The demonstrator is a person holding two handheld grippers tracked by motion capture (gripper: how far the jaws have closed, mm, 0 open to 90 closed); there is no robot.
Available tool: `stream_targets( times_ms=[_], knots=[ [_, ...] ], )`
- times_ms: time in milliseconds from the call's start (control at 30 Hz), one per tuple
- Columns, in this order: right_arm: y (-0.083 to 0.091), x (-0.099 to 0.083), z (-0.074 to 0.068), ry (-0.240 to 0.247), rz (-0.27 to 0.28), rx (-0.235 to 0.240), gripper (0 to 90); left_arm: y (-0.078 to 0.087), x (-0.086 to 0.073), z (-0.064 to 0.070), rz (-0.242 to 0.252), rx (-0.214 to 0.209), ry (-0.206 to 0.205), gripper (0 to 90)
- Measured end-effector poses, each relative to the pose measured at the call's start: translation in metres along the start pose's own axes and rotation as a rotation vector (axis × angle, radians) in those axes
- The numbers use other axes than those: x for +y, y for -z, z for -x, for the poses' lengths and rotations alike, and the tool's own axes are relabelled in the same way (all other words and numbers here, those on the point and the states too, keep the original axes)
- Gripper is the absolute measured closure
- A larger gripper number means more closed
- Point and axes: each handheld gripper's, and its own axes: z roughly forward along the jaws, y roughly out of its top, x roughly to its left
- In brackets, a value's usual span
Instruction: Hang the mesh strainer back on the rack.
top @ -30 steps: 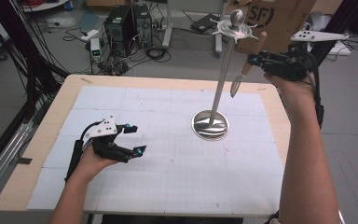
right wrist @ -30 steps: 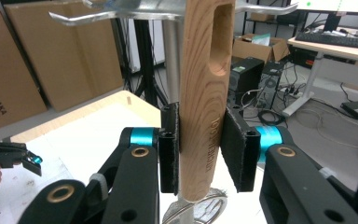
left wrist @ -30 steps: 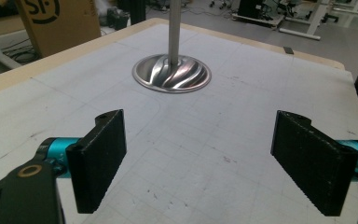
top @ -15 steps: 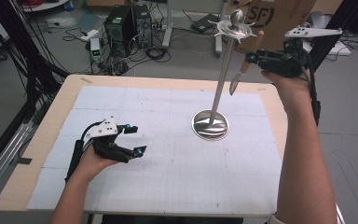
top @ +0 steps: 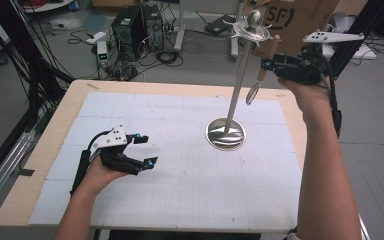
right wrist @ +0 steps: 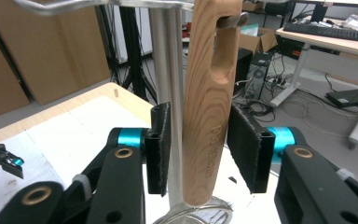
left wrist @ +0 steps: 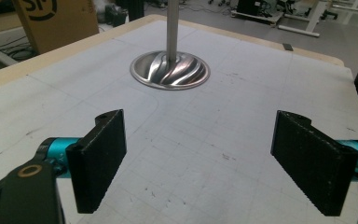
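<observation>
- Lettering first: cardboard box (top: pixel 300 17) behind the table (top: pixel 45 150) carries "SF" in a ring in the high view; the left gripper view catches part of that mark. Burnt-in writing runs down the wooden handle (right wrist: pixel 212 102), too faint to read.

- Right gripper (top: pixel 270 64)?

- Raised beside the top of the metal stand (top: pixel 237 90). The right gripper view shows 2 jaws set either side of the handle, narrow gaps on both sides, not quite pinching. The handle's slot hangs on a hook (right wrist: pixel 235 19) of the stand.

- Left gripper (top: pixel 142 149)?

- Low over the white grid mat (top: pixel 180 190), jaws spread wide, holding nothing, well apart from the stand.

- Differences between views?

- High view gives the whole utensil: wood above, metal end (top: pixel 251 94) dangling beside the pole. Left gripper view gives the swirled base (left wrist: pixel 170 70). Right gripper view adds the handle's grain and a desk with keyboard (right wrist: pixel 328 30) behind.
</observation>
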Motion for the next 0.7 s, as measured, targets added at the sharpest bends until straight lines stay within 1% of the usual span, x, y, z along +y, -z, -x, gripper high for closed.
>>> stream_targets(
  times_ms=[67,133,200,367,433,467,667,700],
  knots=[
    [0.003,-0.003,0.000,0.005,0.001,-0.003,57.5,0.000,0.000,0.000,0.000,0.000,0.001,18.6],
    [0.006,-0.006,-0.001,-0.003,0.000,-0.006,56.7,0.000,0.000,0.000,0.001,0.001,0.000,18.6],
    [0.009,-0.010,0.000,-0.005,0.014,-0.004,56.4,0.000,0.000,0.000,0.002,0.002,0.001,18.5],
    [0.016,-0.022,-0.001,-0.009,0.030,0.002,56.3,0.001,0.000,-0.001,0.004,0.006,0.002,18.5],
    [0.018,-0.025,-0.002,-0.001,0.034,0.007,56.3,0.001,0.000,-0.001,0.003,0.007,-0.001,18.5],
    [0.018,-0.027,-0.003,-0.006,0.036,0.016,56.3,0.002,0.000,-0.001,0.006,0.010,0.001,18.4],
    [0.022,-0.033,-0.012,0.017,0.048,0.040,55.7,0.004,0.000,-0.003,0.016,0.020,0.005,18.4],
    [0.022,-0.034,-0.014,0.027,0.050,0.044,55.5,0.005,0.000,-0.003,0.017,0.022,0.006,18.4]
  ],
)
